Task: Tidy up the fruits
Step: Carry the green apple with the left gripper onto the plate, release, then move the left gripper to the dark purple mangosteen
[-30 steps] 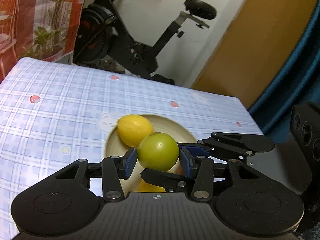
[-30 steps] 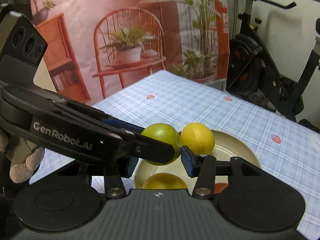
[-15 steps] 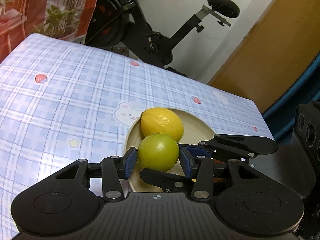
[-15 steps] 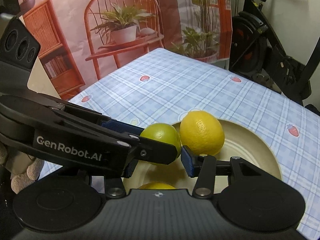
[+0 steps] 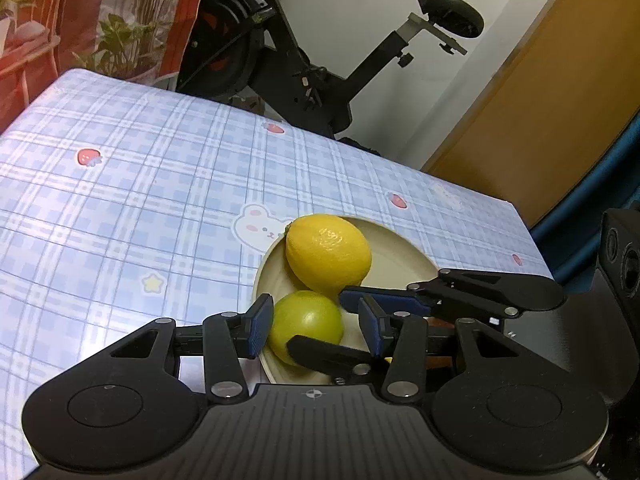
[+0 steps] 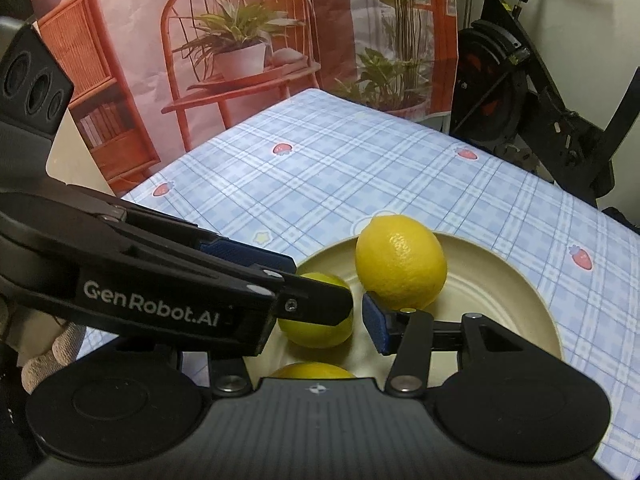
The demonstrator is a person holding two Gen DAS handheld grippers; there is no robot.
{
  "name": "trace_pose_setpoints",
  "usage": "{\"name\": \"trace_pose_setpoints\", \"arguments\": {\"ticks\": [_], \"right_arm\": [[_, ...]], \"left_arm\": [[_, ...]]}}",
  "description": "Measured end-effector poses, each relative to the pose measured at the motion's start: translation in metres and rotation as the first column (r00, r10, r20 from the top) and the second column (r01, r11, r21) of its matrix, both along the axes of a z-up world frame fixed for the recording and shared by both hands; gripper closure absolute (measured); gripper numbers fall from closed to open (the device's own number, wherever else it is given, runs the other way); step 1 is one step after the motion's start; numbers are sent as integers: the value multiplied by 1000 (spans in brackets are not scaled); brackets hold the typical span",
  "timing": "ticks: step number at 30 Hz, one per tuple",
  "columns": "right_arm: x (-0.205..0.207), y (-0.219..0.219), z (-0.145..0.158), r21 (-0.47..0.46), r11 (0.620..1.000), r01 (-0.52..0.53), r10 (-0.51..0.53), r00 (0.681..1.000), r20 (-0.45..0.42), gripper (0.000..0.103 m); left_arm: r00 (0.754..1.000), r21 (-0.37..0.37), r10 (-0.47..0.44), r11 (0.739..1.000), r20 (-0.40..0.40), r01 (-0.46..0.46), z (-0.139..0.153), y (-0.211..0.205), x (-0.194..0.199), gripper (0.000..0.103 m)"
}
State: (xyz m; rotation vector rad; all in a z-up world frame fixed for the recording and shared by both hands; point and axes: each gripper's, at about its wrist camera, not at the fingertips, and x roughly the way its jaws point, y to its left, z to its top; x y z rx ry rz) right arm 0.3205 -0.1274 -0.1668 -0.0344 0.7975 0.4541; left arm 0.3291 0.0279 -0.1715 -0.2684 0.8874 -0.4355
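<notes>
Your left hand-held gripper (image 5: 316, 326) loosely brackets the green fruit (image 5: 306, 326), set on the plate (image 5: 400, 248) beside the lemon (image 5: 328, 254); the right hand-held gripper (image 6: 358, 308) stands open. Nothing remains loose on the tabletop (image 5: 160, 200).

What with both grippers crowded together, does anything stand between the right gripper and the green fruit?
Yes: a finger of the left gripper lies across the green fruit, hiding one jaw of the right gripper; the other jaw is clear.

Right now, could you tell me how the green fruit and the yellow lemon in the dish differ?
The green fruit is green, rounder and smaller; the lemon is yellow and oval. The green fruit sits between the left gripper's pads; the lemon lies free beyond it. Both rest in the beige dish.
</notes>
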Motion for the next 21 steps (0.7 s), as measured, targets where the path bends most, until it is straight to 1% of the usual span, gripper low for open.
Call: {"name": "trace_pose_setpoints", "arguments": {"ticks": [7,9,12,15,21], "right_arm": [[-29,-17,21,31,999,11,-13,998,60,53],[-41,-24,27,41,999,29,-32,996,86,53],[-59,-35,33,83,995,59,-68,991,114,53],[-77,-46,37,111,990,83,-98,986,137,53],[-109,-63,38,156,978,136,-160,975,157,52]], "left_arm": [[997,17,-10,1000,82,9,32,6,-29,53],[994,32,-22,999,103,18,39,5,-39,53],[989,69,-39,997,142,29,50,3,-55,53],[983,100,-55,994,177,38,59,0,-69,53],[975,116,-79,992,207,56,68,-6,-91,53]]}}
